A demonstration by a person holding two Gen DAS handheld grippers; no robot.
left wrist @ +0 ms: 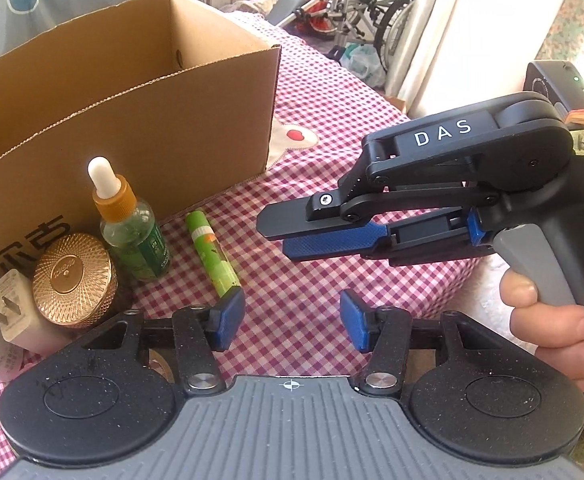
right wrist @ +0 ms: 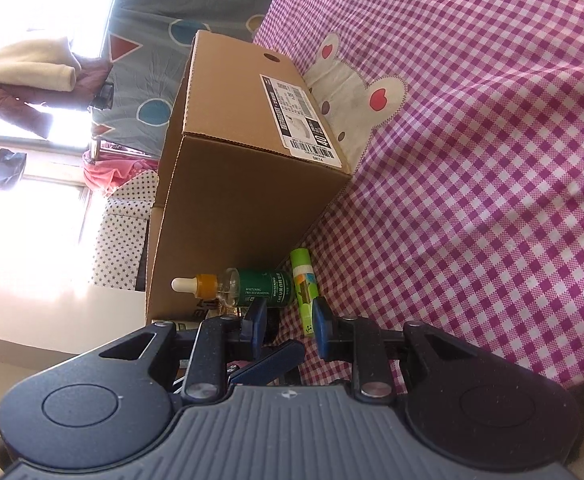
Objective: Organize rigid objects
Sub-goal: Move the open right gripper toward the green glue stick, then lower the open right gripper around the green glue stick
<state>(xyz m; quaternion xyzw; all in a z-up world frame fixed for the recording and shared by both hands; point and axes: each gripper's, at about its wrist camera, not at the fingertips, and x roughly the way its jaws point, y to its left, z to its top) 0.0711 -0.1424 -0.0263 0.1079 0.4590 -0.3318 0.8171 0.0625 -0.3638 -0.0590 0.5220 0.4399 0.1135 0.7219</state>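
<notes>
- I am holding my left claw (left wrist: 289, 320) open and empty above the pink-checked desk cloth (left wrist: 332, 128), its blue pads (left wrist: 227, 316) apart.
- My right claw (left wrist: 275, 236), gripped by my hand (left wrist: 564, 320), is hovering level over the cloth with its jaws narrowly parted, holding nothing.
- A green tube (left wrist: 211, 252) is lying just beside the open cardboard box (left wrist: 131, 128).
- A dropper bottle (left wrist: 131, 232), a gold-lidded jar (left wrist: 71, 276) and a white plug adapter (left wrist: 15, 312) are standing near the box's front wall.
</notes>
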